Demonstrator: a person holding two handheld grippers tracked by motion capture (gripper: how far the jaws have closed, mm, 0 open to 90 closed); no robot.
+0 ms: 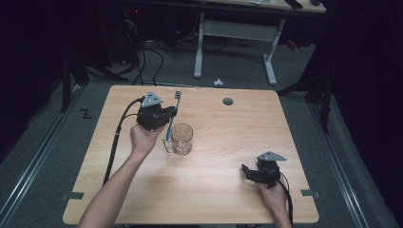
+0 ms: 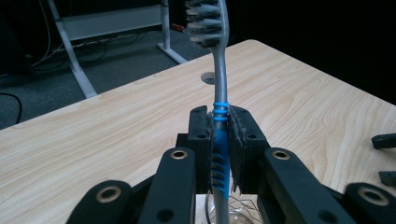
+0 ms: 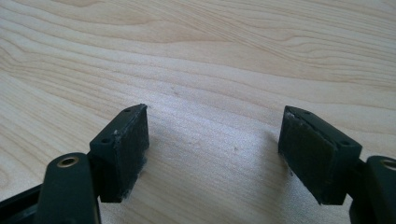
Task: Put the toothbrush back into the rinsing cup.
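The grey-and-blue plastic toothbrush [image 1: 173, 114] stands nearly upright over the table, bristle head at twelve o'clock and blue handle end at six, its lower tip hanging just at the rim of the clear amber ribbed glass mug [image 1: 182, 138]. The left gripper [image 1: 172, 113] is clamped on the blue ribbed part of the handle, pads [image 2: 202, 140] pressing either side; in the left gripper view the mug's mouth shows directly below the handle. The mug sits at about five o'clock from that gripper, just beside it, so the likely move is a short straight descent along the brush's long axis. The right gripper [image 1: 247, 172] rests well apart at four o'clock on the light wooden table [image 1: 228, 190], jaws wide with nothing between them.
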